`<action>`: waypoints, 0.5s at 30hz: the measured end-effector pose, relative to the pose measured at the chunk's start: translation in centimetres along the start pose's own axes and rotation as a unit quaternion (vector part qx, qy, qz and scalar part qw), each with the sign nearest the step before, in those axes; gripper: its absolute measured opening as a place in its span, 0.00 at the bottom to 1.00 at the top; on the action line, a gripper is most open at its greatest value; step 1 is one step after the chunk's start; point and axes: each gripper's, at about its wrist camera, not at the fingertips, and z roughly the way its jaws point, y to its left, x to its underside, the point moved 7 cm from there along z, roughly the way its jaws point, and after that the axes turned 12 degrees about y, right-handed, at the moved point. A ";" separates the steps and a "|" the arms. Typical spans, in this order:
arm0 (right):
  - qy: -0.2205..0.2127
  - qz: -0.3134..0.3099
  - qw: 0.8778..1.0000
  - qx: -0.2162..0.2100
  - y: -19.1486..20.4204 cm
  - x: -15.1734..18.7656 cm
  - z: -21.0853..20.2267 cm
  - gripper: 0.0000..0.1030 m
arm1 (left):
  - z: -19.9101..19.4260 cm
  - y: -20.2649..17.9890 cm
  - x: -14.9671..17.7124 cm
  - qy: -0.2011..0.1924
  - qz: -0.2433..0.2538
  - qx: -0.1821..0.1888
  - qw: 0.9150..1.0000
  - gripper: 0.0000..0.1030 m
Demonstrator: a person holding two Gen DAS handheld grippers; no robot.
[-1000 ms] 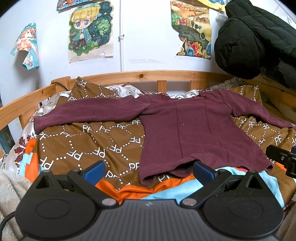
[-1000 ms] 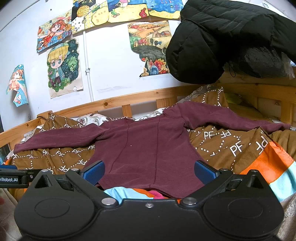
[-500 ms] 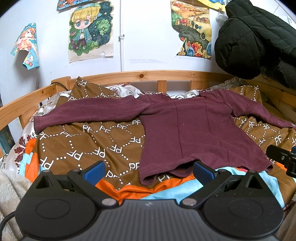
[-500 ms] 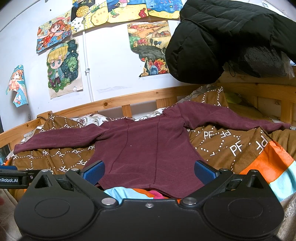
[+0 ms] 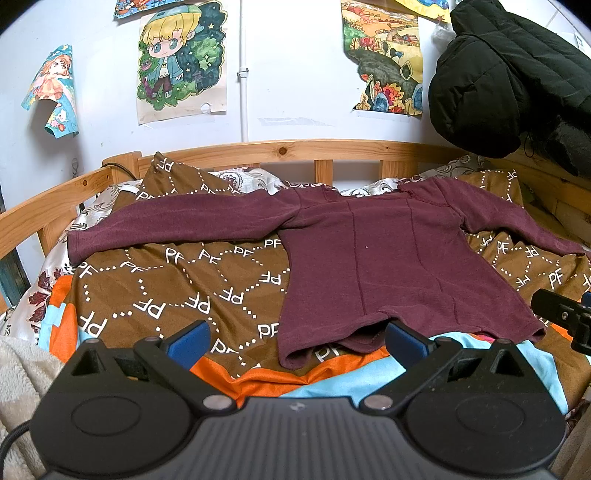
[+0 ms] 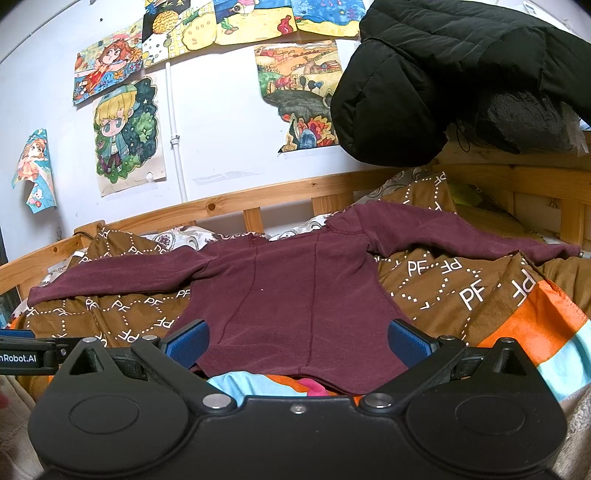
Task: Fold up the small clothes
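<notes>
White wall (image 5: pixel 295 92) backs a wooden bed frame (image 5: pixel 280 147), and on the bed lies one brown quilt (image 5: pixel 177 280) printed with "PF" in white, with orange and pale-blue bands along its near edge. One maroon long-sleeved top (image 5: pixel 388 258) is spread flat on the quilt, both sleeves stretched out sideways, neckline toward the rail and hem toward the cameras. One black padded jacket (image 5: pixel 509 74) hangs at the upper right.

Two grippers are present. The left gripper (image 5: pixel 297 338) hovers just short of the hem's left corner, its jaws spread wide and empty, each with a blue pad. The right gripper (image 6: pixel 297 339) is over the hem itself, jaws likewise spread wide, nothing between them but the cloth below.

From the left wrist, three drawings are fully seen on the wall, with parts of two more at the top edge. A cream fleece blanket (image 5: pixel 22 373) shows at the lower left. The right gripper's black tip pokes in at the right edge.

From the right wrist, a row of further drawings (image 6: pixel 221 26) appears above. A bit of pink cloth (image 6: pixel 312 386) peeks from under the hem, and the left gripper's side, lettered "nRobot.AI", enters at the left edge.
</notes>
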 end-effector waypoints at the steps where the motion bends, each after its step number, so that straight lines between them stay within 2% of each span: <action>1: 0.000 0.000 1.000 0.000 0.0 0.0 0.0 1.00 | 0.0 0.0 0.0 0.000 0.000 0.000 1.000 0.99; 15: 0.001 0.001 1.000 -0.001 -0.1 0.0 0.0 1.00 | 0.0 0.0 0.0 0.001 0.000 0.000 1.000 0.99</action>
